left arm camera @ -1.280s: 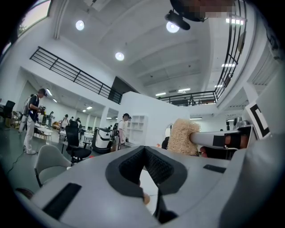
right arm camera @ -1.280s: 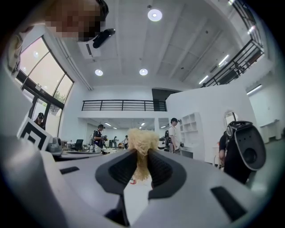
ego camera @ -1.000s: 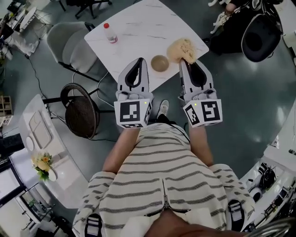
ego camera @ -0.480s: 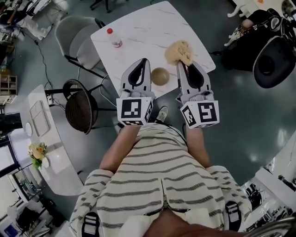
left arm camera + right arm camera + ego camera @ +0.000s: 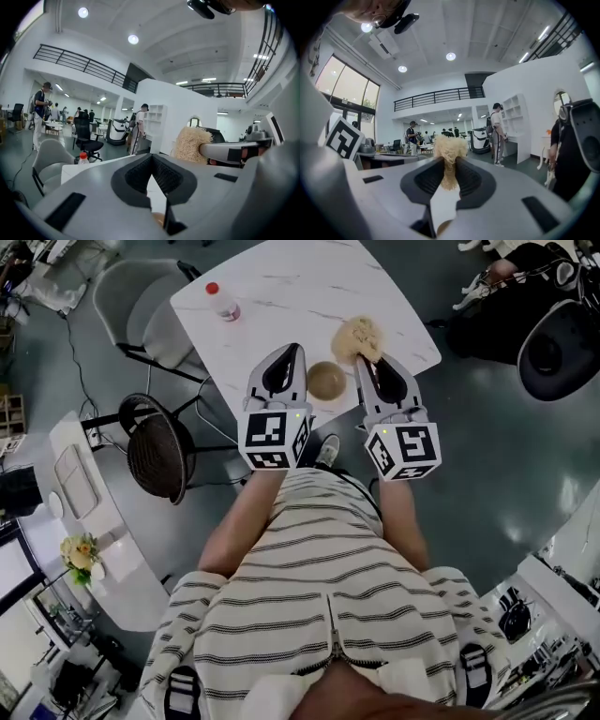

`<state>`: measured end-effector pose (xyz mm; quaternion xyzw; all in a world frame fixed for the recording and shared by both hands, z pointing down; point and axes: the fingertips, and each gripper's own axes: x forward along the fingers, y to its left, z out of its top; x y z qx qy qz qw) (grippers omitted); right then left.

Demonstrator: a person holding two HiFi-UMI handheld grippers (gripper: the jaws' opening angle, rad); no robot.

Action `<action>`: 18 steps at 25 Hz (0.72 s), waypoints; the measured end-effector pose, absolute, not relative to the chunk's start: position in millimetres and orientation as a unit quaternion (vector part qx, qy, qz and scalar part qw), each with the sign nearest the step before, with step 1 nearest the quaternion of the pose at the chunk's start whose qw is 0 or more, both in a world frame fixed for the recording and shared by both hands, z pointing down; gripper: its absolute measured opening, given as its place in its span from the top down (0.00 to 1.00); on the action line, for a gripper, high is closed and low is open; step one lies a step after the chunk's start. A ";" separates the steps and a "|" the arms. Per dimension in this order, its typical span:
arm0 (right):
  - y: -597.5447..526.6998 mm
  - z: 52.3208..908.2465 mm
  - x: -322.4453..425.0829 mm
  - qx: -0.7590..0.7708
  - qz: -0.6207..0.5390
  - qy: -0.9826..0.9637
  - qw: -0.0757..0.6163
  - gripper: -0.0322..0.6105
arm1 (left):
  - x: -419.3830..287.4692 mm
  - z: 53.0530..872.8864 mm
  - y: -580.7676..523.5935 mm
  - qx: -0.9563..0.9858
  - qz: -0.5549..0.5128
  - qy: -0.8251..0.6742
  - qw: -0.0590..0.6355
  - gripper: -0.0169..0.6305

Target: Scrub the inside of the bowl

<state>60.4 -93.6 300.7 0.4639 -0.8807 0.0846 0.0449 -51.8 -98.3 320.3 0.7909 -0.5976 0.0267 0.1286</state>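
Note:
A tan bowl point(image 5: 326, 381) sits near the front edge of the white marble table point(image 5: 281, 296), between my two grippers. My left gripper point(image 5: 291, 352) hovers just left of the bowl, shut with nothing in it. My right gripper point(image 5: 362, 359) hovers just right of the bowl, shut on a pale fibrous scrubber point(image 5: 357, 336) that sticks out past its tips, beyond the bowl. In the right gripper view the scrubber point(image 5: 449, 147) is pinched between the pads of the right gripper point(image 5: 449, 164). The left gripper view shows the left gripper point(image 5: 151, 158), the scrubber point(image 5: 191, 143) and a sliver of bowl point(image 5: 158, 219).
A clear bottle with a red cap point(image 5: 221, 301) stands at the table's far left. A grey chair point(image 5: 141, 306) and a dark round stool point(image 5: 155, 451) are left of the table. A black office chair point(image 5: 562, 343) is at the right. People stand in the hall behind.
Both grippers have crept forward over the table's front edge, still flanking the bowl. The scrubber stays in the right gripper. The head camera shifted slightly.

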 end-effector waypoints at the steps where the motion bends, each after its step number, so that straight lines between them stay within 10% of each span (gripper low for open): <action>1: -95.9 308.4 59.5 0.466 0.089 -0.879 0.052 0.83 | -52.5 328.7 -100.9 0.792 0.033 -0.595 0.135 0.97; 18: -100.7 469.3 47.0 0.446 0.203 -0.848 0.201 0.83 | -51.4 486.7 -109.6 0.782 0.133 -0.536 0.288 0.97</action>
